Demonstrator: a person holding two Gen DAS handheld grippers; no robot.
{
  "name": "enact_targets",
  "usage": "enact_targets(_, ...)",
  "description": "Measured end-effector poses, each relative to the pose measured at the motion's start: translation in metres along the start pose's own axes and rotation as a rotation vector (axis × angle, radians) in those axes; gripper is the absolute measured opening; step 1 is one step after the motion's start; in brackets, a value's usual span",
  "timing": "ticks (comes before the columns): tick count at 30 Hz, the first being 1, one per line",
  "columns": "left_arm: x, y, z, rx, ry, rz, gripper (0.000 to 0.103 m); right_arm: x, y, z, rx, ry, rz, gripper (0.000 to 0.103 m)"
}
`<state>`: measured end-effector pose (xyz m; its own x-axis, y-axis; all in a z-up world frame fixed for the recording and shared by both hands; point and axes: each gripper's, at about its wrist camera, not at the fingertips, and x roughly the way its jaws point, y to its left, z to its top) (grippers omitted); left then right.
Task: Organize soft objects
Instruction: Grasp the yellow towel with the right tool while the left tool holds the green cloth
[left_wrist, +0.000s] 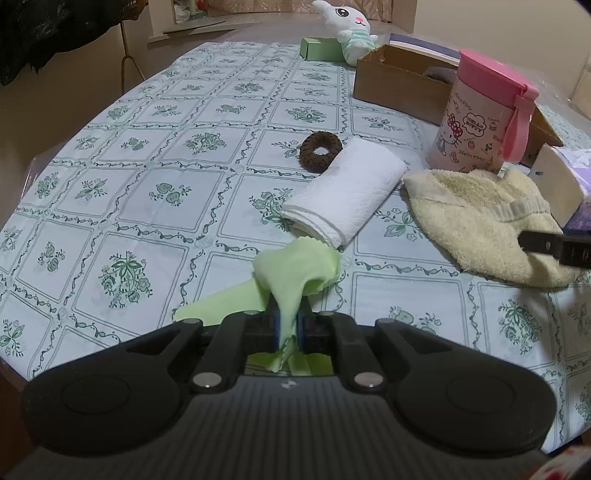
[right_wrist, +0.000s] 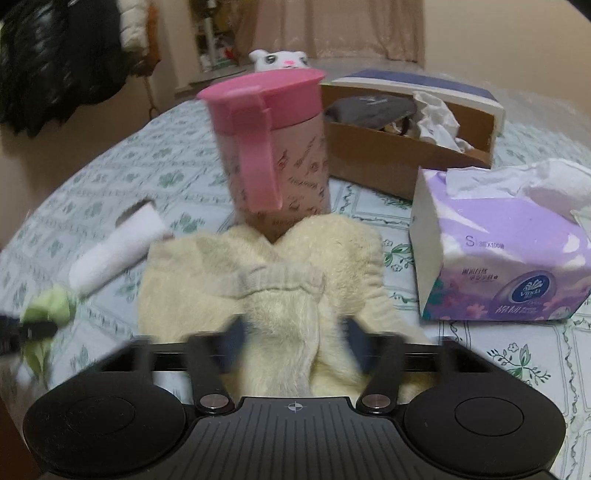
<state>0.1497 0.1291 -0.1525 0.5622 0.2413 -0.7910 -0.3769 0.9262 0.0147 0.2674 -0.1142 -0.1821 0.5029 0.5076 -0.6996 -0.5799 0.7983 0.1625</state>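
While my left gripper (left_wrist: 287, 325) stands clamped on the green cloth (left_wrist: 295, 264), just left of the cream towel (left_wrist: 476, 225), my right gripper (right_wrist: 293, 345) straddles a raised fold of that towel (right_wrist: 280, 295), jaws part-open; whether its pads press, I cannot tell.

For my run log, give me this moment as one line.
left claw: shut on green cloth | right claw: around cream towel, grip unclear
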Motion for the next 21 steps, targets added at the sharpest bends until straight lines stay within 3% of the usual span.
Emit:
enact_targets(2, 0.000, 0.000, 0.000, 0.002, 0.000, 0.002, 0.009, -0.007, -0.001, -0.004, -0.016, -0.010, 0.025, 0.021)
enact_targets(12, -0.002, -0.002, -0.002, 0.007, 0.001, 0.004, 0.009, -0.048, -0.010, -0.020, 0.059, 0.069, 0.093, 0.021)
enact_targets(15, -0.002, -0.003, -0.002, 0.010, 0.002, 0.005, 0.009, -0.052, -0.012, -0.022, 0.088, 0.063, 0.075, 0.044)
enact_targets(16, -0.002, -0.003, -0.002, 0.009, 0.002, 0.004, 0.009, -0.053, -0.013, -0.022, 0.102, 0.047, 0.064, 0.062)
enact_targets(17, -0.002, -0.003, -0.002, 0.008, 0.003, 0.003, 0.009, -0.055, -0.014, -0.021, 0.117, 0.021, 0.061, 0.073)
enact_targets(21, -0.002, -0.002, -0.002, 0.008, 0.004, 0.001, 0.009, -0.052, -0.009, -0.013, 0.124, -0.008, 0.090, 0.079)
